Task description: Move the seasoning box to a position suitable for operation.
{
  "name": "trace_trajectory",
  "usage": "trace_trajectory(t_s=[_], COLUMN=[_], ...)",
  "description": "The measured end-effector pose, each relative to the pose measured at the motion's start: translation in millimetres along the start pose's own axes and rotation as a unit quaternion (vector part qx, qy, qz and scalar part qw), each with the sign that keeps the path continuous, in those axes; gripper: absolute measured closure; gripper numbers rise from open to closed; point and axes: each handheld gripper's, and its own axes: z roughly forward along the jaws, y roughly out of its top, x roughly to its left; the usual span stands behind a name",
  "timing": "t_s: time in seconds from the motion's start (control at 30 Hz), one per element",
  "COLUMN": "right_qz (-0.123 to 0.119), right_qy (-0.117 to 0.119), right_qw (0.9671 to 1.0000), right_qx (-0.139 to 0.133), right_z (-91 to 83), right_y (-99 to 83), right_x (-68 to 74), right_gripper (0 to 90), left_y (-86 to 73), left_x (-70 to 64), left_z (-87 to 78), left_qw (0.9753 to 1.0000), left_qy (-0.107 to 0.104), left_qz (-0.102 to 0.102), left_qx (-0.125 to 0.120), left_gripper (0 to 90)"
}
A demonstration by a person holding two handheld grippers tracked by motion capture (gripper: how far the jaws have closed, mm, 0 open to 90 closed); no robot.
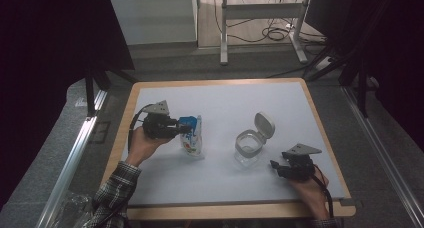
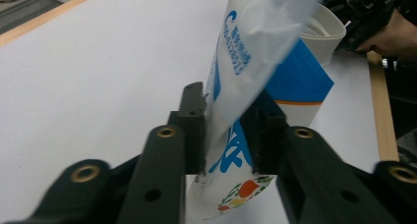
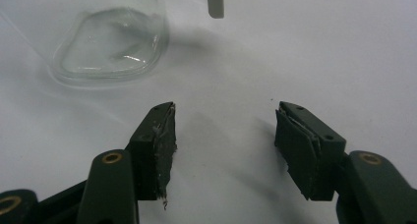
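From above, I see my left gripper (image 1: pixel 186 129) pinching the pouch (image 1: pixel 192 142) left of centre, the clear container (image 1: pixel 248 147) right of centre. The left gripper view shows the jaws clamped on the pouch (image 2: pixel 231 111). In the right gripper view my right gripper (image 3: pixel 223 145) is spread, the container (image 3: pixel 110 42) upper left.

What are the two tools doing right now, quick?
Left tool: closed on the blue-and-white pouch.
Right tool: open, holding nothing, near the clear jar.
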Motion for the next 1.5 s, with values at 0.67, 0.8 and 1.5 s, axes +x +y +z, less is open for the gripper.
trace_trajectory(t_s=[0.67, 0.8, 1.5], right_qz=[0.0, -0.001, -0.001], right_qy=[0.0, 0.0, -0.001], right_qw=[1.0, 1.0, 1.0], right_qx=[0.0, 0.0, 0.0], right_z=[0.0, 0.0, 0.1], right_y=[0.0, 0.0, 0.0], right_x=[0.0, 0.0, 0.0], right_gripper=[40.9, 40.9, 40.9], left_y=[8.6, 5.1, -13.1], left_x=[-23.3, -31.7, -24.4], left_z=[3.0, 0.1, -0.8], left_qw=[0.9977, 0.9976, 0.9987], left_qy=[0.055, 0.056, 0.044], left_qz=[-0.038, -0.04, 0.021], left_qx=[0.015, 0.009, 0.017], left_gripper=[88.6, 87.8, 85.2])
